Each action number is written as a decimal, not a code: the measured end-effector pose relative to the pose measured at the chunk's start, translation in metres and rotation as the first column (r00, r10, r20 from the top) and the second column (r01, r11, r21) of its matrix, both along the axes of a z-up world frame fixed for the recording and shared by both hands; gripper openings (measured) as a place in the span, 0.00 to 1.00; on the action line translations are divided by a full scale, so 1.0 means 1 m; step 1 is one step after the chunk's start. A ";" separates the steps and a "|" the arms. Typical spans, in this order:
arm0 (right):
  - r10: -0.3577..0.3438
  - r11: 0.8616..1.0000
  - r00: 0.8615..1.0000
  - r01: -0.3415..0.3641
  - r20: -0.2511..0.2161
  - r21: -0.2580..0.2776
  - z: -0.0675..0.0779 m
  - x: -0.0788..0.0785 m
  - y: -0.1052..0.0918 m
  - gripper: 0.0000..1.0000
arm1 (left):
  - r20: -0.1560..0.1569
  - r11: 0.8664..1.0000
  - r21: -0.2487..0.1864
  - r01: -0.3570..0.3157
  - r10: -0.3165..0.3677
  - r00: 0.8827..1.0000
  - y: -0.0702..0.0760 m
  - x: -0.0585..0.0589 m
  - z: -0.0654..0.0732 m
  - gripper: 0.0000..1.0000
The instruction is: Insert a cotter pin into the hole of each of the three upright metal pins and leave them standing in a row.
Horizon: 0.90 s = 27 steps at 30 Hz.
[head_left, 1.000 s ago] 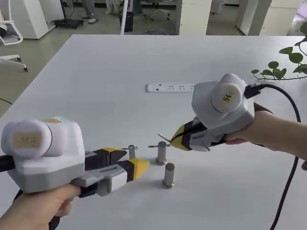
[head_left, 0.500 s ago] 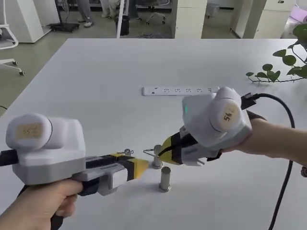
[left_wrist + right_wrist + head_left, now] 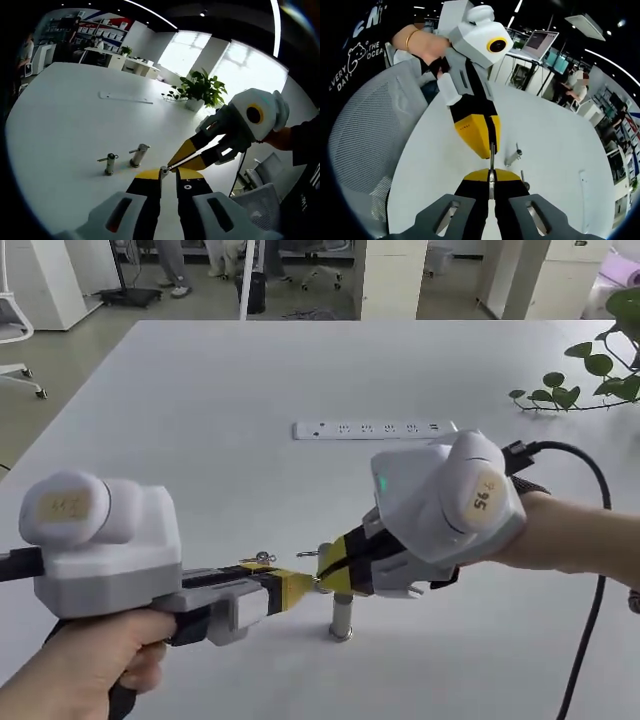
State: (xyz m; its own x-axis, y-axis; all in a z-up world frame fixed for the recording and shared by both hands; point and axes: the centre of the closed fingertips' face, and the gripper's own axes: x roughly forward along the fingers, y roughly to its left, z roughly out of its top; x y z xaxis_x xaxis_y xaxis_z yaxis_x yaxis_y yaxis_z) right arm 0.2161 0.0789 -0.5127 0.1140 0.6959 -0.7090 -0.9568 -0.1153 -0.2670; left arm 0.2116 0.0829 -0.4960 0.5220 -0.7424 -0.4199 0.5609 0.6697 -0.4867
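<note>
The right tongs (image 3: 323,568) have swung down to meet the left tongs (image 3: 305,587) tip to tip above the surface (image 3: 200,410), likely to hand over the last cotter pin (image 3: 491,159). The right pair pinches it. The left pair sits nearly pressed together, and I cannot tell if it grips. Three metal pins stand: the end pin (image 3: 109,164) and middle pin (image 3: 138,155) each carry a cotter, and the bare pin (image 3: 342,616) waits just below.
</note>
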 end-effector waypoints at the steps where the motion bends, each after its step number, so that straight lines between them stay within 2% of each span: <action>1: 0.001 1.000 1.000 -0.001 -0.001 0.000 0.000 -0.001 0.000 0.00 | -0.004 1.000 -0.001 0.001 -0.001 1.000 0.000 0.000 0.000 0.08; 7: 0.019 1.000 1.000 -0.019 0.008 -0.010 0.000 -0.004 0.001 0.00 | -0.025 0.999 -0.035 -0.012 0.012 1.000 0.000 -0.001 -0.001 0.04; 14: 0.028 1.000 0.999 -0.028 0.024 -0.011 0.001 -0.004 0.003 0.00 | -0.035 0.999 -0.037 -0.007 0.006 0.999 0.000 -0.002 -0.002 0.01; 17: 0.030 1.000 0.999 -0.029 0.029 -0.011 0.001 -0.004 0.004 0.00 | -0.008 1.000 -0.022 0.006 -0.007 1.000 0.000 -0.003 -0.001 0.01; 20: 0.026 1.000 0.999 -0.026 0.034 -0.008 0.001 -0.003 0.004 0.00 | 0.038 1.000 0.005 0.025 -0.025 0.999 0.000 -0.003 0.000 0.01; 23: 0.005 1.000 1.000 -0.005 0.028 0.002 0.002 -0.001 0.006 0.00 | 0.045 1.000 -0.002 0.006 -0.006 0.999 0.001 -0.001 0.001 0.01; 25: -0.008 1.000 1.000 0.008 0.024 0.012 0.004 0.002 0.006 0.00 | 0.082 1.000 0.003 0.002 -0.002 0.997 0.001 0.002 0.004 0.01; 27: -0.022 1.000 1.000 0.022 0.014 0.021 0.005 0.004 0.007 0.00 | 0.098 1.000 0.008 0.004 -0.005 0.995 0.001 0.003 0.006 0.01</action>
